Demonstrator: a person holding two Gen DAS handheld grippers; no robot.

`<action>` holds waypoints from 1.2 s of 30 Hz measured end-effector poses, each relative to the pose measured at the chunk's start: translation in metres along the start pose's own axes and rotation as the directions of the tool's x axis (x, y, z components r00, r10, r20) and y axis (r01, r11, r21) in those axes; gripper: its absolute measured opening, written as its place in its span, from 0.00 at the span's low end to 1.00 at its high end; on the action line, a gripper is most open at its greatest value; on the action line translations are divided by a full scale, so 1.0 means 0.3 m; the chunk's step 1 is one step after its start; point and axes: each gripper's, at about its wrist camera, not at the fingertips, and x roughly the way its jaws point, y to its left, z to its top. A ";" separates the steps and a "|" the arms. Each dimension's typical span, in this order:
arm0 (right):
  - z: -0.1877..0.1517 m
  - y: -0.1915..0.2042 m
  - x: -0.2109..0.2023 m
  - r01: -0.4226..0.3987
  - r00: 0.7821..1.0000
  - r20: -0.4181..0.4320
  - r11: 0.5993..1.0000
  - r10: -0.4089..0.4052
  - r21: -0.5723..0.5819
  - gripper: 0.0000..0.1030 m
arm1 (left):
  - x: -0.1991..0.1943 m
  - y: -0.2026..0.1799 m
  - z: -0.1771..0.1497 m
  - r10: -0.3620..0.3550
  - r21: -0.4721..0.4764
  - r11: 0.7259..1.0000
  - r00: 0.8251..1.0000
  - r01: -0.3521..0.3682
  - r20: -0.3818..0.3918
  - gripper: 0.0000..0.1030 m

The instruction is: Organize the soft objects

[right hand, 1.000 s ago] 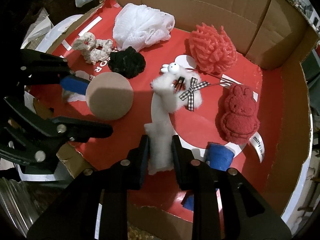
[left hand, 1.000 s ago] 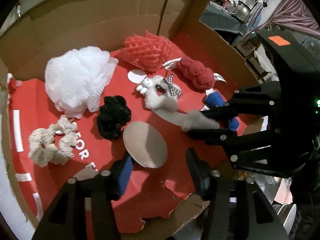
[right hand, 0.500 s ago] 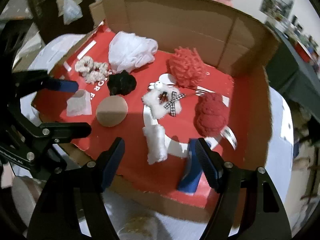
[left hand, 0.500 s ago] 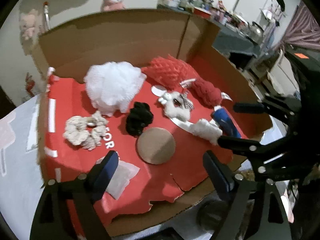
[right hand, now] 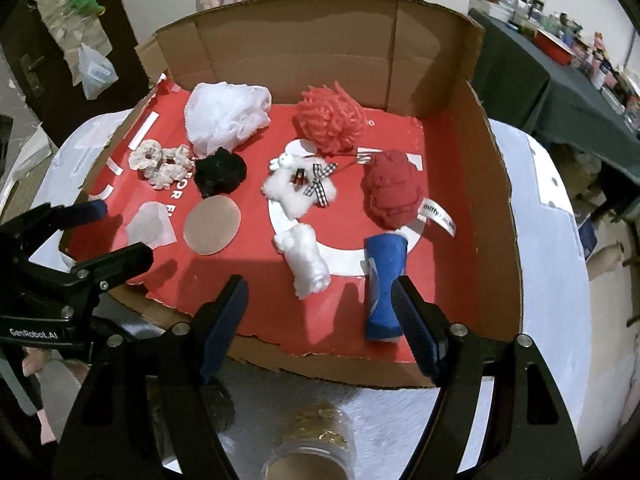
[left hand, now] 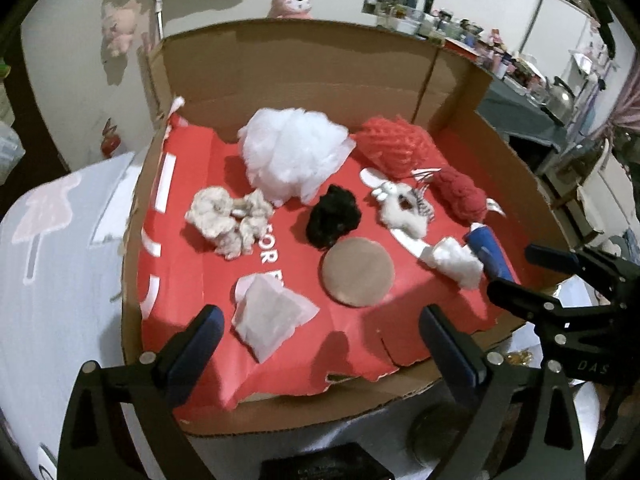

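In the left wrist view, a shallow cardboard box (left hand: 304,60) lined in red is seen on a white-covered desk (left hand: 60,248), and the soft things are laid out inside it: a white mesh puff (left hand: 294,156) at the back, a red mesh puff (left hand: 394,146) beside it, cream scrunchies (left hand: 228,222), a black scrunchie (left hand: 334,216), a tan round pad (left hand: 358,272), a translucent white pouch (left hand: 268,316), a white bunny plush (left hand: 404,208), a red bunny plush (left hand: 460,192), a white fluffy roll (left hand: 456,260) and a blue roll (left hand: 490,252) touching it. The left gripper (left hand: 320,344) is held over the box's front edge with its jaws spread wide and nothing between them. In the right wrist view, the same spread is seen, the white fluffy roll (right hand: 304,258) lying on a white ring printed on the liner, just in front of the bunny with its checked bow (right hand: 320,180). The right gripper (right hand: 320,312) is held at the front rim, jaws wide apart and empty, with the blue roll (right hand: 384,280) lying just beside its right finger (right hand: 416,332).
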 end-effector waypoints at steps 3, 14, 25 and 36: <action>-0.012 -0.005 0.015 -0.002 1.000 -0.006 1.000 0.002 0.022 0.71 | 0.008 0.003 -0.014 0.008 -0.019 1.000 1.000 -0.008 -0.010 0.97; -0.043 -0.024 0.038 0.012 1.000 0.002 0.998 -0.012 0.057 0.71 | 0.021 -0.001 -0.043 0.052 -0.023 0.998 0.998 -0.052 -0.030 0.97; -0.056 -0.041 0.035 0.015 1.000 0.020 0.997 -0.016 0.079 0.71 | 0.023 0.023 -0.045 0.044 -0.061 0.997 0.999 -0.046 -0.029 0.97; -0.056 -0.039 0.031 0.027 0.999 0.034 0.998 -0.029 0.063 0.71 | 0.024 0.024 -0.042 0.051 -0.053 0.997 0.998 -0.052 -0.025 0.97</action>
